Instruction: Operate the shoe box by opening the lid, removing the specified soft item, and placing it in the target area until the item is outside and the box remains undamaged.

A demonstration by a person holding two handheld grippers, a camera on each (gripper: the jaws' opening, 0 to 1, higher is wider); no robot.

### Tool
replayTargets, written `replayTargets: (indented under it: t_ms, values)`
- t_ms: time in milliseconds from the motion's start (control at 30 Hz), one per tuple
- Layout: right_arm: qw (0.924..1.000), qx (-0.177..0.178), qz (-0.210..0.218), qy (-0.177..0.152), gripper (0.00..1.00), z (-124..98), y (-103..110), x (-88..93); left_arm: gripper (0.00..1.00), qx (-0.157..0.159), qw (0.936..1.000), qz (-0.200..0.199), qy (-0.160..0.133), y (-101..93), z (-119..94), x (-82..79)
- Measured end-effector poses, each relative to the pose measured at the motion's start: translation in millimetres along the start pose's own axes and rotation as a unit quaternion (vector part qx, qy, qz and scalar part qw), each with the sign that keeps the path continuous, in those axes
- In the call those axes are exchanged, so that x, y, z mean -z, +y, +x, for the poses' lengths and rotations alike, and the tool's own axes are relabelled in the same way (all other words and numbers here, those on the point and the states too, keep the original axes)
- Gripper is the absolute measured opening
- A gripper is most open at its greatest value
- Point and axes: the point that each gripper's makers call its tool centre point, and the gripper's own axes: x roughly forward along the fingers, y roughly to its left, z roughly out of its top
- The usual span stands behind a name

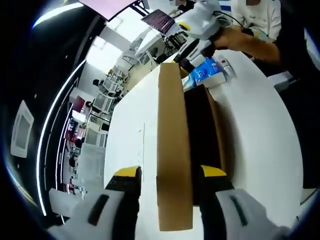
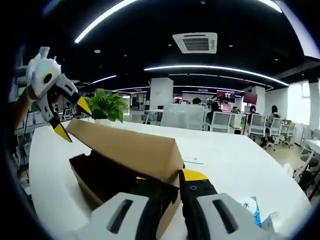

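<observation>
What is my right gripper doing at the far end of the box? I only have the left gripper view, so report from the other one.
Observer: The right gripper has its jaws either side of the lid's end edge. Whether they pinch it, I cannot tell.
Operator: Report the inside of the box.
Observer: The box gapes under the tilted lid. Its inside is dark, and I can make out no item.
Operator: Say what stands behind my left gripper.
Observer: A potted plant stands on the table beyond the left gripper.
</observation>
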Motion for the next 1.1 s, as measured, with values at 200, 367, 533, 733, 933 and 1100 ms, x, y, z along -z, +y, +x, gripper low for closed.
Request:
replayTargets:
  t_ms: [200, 367, 533, 733, 933, 1100]
  values:
    - [1.0, 0.001, -0.006, 0.002, 0.11, -0.8, 1.1, 0.5, 0.42, -0.003, 1.0, -0.004, 0.002, 0.8, -1.4, 0.8]
    - [1.0, 0.002, -0.008, 0.005, 0.11, -2.0, 1.6, 1.7, 0.42, -0.007, 0.9999, 0.006, 0.006, 0.4, -1.0, -0.7]
    - [0.9999, 0.001, -0.008, 0.007, 0.11, -3.2, 1.7, 2.3, 0.36, 0.0, 0.9999, 0.007, 0.007, -2.6, -1.5, -0.7]
    - [0.9999, 0.001, -0.008, 0.009, 0.11, -3.1, 0.8, 3.2, 0.36, -0.001, 0.9999, 0.01, 0.014, -3.1, 1.4, 2.2]
    - [0.9998, -0.002, -0.011, 0.014, 0.11, -2.3, -0.2, 2.2, 0.3, -0.001, 0.9997, 0.011, 0.021, -5.3, 3.2, 5.4]
    - [0.9997, -0.006, -0.015, 0.019, 0.11, -3.2, 1.7, 2.5, 0.3, -0.009, 0.9997, 0.011, 0.019, -6.1, 2.0, 6.6]
